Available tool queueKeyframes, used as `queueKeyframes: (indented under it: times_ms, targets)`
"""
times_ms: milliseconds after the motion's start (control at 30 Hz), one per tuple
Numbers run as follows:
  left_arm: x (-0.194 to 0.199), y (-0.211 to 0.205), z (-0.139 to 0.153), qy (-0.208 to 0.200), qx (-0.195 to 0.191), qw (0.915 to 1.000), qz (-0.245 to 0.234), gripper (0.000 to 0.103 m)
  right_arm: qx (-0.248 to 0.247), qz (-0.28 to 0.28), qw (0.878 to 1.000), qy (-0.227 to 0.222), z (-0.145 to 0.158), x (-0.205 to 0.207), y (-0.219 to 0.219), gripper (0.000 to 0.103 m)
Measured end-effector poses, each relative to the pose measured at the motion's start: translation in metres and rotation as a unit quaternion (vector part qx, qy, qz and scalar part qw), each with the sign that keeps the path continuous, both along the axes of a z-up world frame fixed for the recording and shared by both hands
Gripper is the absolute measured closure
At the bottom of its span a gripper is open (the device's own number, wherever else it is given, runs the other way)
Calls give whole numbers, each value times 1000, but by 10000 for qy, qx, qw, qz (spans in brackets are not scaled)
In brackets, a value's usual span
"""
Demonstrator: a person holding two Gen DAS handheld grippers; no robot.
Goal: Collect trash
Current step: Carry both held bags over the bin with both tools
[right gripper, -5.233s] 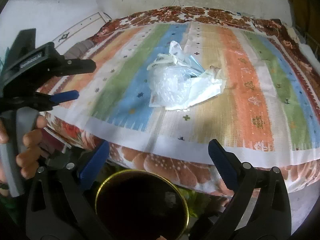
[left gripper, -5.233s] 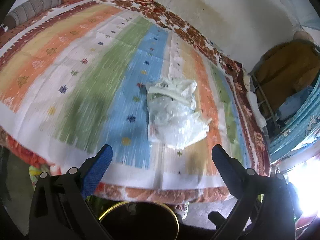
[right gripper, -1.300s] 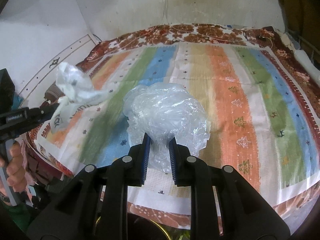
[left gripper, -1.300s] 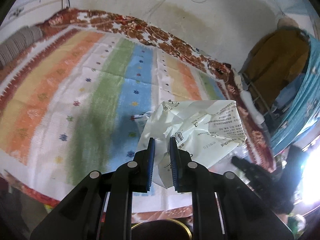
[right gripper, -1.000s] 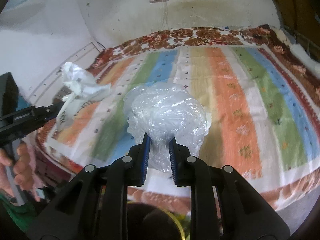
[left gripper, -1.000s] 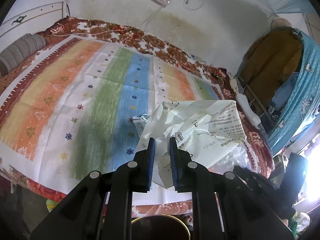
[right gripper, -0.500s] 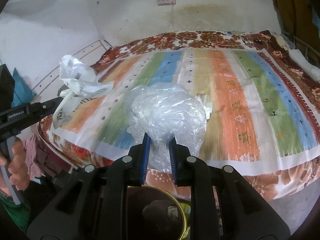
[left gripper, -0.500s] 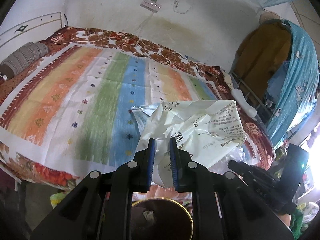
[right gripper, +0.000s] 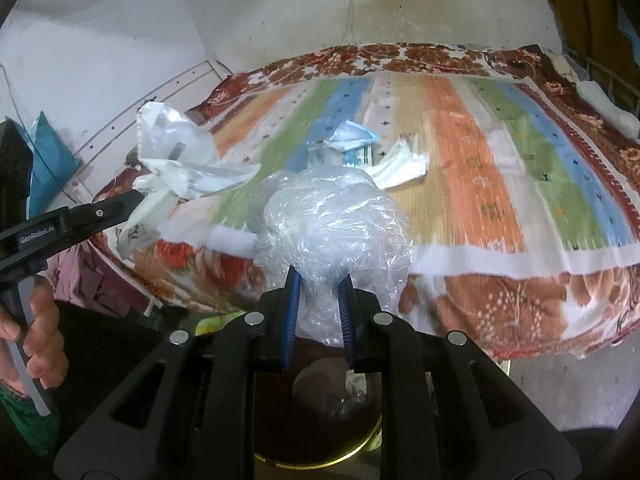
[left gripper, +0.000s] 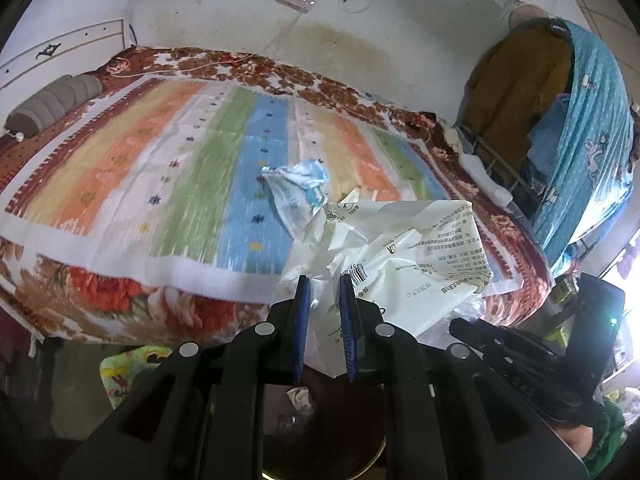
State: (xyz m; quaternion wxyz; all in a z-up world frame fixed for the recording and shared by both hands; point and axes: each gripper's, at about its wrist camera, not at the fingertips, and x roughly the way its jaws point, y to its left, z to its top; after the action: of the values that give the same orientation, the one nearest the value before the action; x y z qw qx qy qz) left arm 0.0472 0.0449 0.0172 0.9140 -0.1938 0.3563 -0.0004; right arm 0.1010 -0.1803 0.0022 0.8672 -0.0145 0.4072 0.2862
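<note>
Clear plastic bag pinched between right fingers; left fingers clamp printed wrapper (both crumpled).

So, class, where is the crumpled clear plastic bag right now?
In the right wrist view, the crumpled clear plastic bag is clamped in the right tongs, held off the striped bed cover above the gold-rimmed bin.

Stained white wall behind a bed — striped cover, floral blanket.
</note>
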Motion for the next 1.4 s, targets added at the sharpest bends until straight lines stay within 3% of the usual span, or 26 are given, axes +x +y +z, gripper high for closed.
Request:
queueKeyframes:
  times_ms: [467, 833, 1100, 1400]
  targets:
    - [-16, -25, -34, 402, 98, 9991, 82, 89, -373, 3, 9986, 385, -37, -32, 4, 85]
    - [-7, -29, -52, 957, 239, 9949, 192, 88, -627, 100, 9942, 868, -63, -30, 17, 85]
    - [2, -33, -76, 1552, 225, 9874, 222, 88, -682, 41, 9879, 1392, -86, -24, 19, 84]
    - [13, -38, -116, 2295, -85, 9726, 363, 88, -879, -71, 9803, 1765, -109, -19, 25, 82]
